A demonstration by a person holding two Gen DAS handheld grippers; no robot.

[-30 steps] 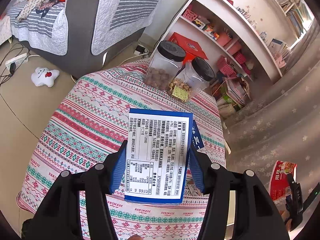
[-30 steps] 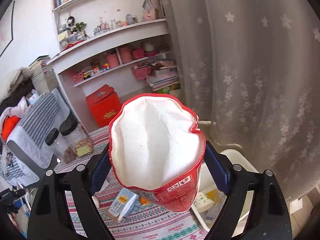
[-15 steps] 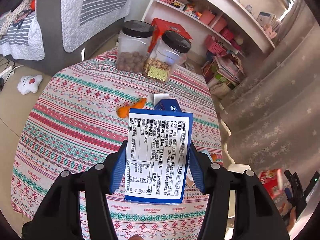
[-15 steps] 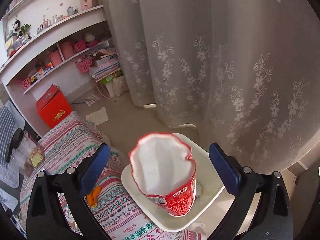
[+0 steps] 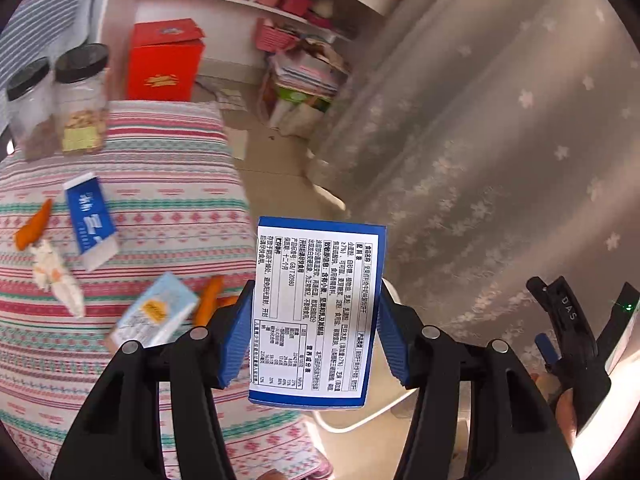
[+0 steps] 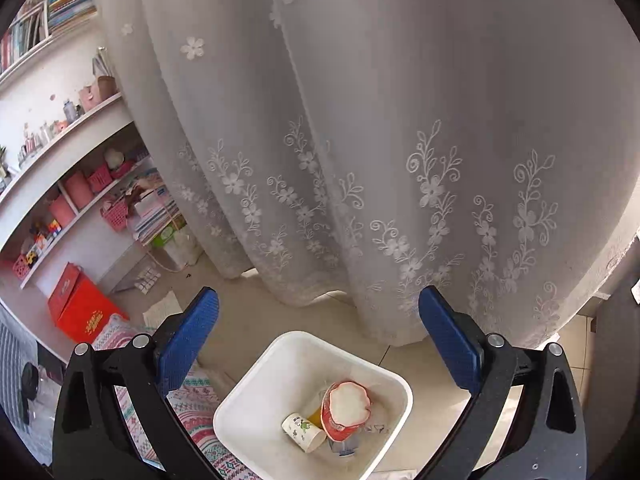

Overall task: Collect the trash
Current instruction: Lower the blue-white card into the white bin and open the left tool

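My left gripper (image 5: 314, 334) is shut on a blue and white carton (image 5: 316, 312), held past the table's edge above the white bin's rim (image 5: 352, 420). My right gripper (image 6: 318, 334) is open and empty above the white bin (image 6: 256, 404). The red snack bag (image 6: 346, 410) lies in the bin beside a paper cup (image 6: 302, 432). On the patterned table (image 5: 168, 208) lie a blue box (image 5: 90, 220), a pale blue carton (image 5: 156, 312), orange peel (image 5: 34, 224) and a crumpled wrapper (image 5: 54, 276).
Two black-lidded jars (image 5: 80, 96) stand at the table's far side. A red box (image 5: 164, 60) and shelves (image 5: 256, 4) are behind. A lace curtain (image 6: 360, 140) hangs close behind the bin. The other gripper (image 5: 576, 344) shows at the right in the left wrist view.
My right gripper opened and the red snack bag dropped into the bin. My left gripper swung right with the carton, from over the table to the bin's edge.
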